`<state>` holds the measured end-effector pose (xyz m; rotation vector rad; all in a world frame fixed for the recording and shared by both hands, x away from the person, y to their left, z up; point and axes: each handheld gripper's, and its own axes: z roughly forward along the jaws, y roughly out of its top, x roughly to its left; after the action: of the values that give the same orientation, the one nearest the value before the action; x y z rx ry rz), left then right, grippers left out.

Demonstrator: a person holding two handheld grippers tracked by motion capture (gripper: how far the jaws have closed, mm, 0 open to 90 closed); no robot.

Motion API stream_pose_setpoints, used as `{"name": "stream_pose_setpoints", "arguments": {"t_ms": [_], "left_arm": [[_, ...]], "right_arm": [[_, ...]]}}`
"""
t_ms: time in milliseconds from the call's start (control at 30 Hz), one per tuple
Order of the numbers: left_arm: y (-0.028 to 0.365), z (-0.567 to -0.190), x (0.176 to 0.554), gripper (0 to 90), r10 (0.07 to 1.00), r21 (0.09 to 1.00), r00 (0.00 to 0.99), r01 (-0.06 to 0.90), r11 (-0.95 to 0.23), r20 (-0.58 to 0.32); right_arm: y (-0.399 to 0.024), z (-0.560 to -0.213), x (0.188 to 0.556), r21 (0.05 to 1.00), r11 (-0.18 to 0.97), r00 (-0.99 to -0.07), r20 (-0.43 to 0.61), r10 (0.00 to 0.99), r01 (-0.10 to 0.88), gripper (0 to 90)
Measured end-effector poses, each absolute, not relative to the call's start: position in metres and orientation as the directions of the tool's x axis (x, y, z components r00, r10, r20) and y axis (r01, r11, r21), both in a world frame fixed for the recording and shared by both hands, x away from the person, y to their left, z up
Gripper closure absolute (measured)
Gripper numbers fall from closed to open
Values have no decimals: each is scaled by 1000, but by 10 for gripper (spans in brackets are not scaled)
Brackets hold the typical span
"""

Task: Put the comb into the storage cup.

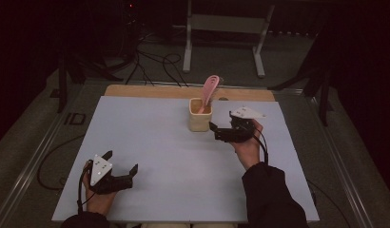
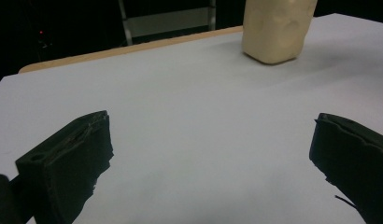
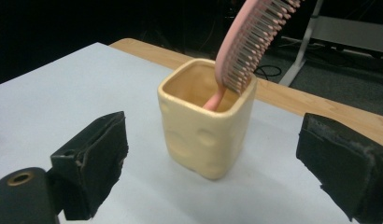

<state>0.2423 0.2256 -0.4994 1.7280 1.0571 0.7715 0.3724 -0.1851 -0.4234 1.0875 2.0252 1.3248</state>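
A cream square cup (image 1: 200,115) (image 3: 206,132) (image 2: 277,29) stands upright at the table's far middle. A pink hairbrush (image 1: 209,91) (image 3: 252,44) rests handle-down inside it, its bristled head leaning out over the rim. My right gripper (image 1: 222,128) (image 3: 217,163) is open just right of the cup, its jaws spread wide and apart from the cup. My left gripper (image 1: 121,162) (image 2: 213,158) is open near the table's front left, with bare table between its jaws.
The table is covered by a pale sheet (image 1: 155,156), with a wooden edge (image 1: 150,91) at the far side. Beyond it are cables (image 1: 155,64) on the floor and a metal stand (image 1: 226,28).
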Motion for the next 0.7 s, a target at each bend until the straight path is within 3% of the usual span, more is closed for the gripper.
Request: {"name": "stream_pose_setpoints", "arguments": {"t_ms": [367,600,700], "left_arm": [[226,-500,242,0,901,930,433,316,-190,37],[227,-497,241,0,900,928,432,314,-202,50],[229,-496,240,0,903,930,428,311,-195,47]], "right_arm": [[-202,-431,351,909,229,-567,11,824,349,87],[-200,-431,328,905,317,-598,-91,796,284,87],[-203,-436,322,905,314,-601,-86,794,285,87]]}}
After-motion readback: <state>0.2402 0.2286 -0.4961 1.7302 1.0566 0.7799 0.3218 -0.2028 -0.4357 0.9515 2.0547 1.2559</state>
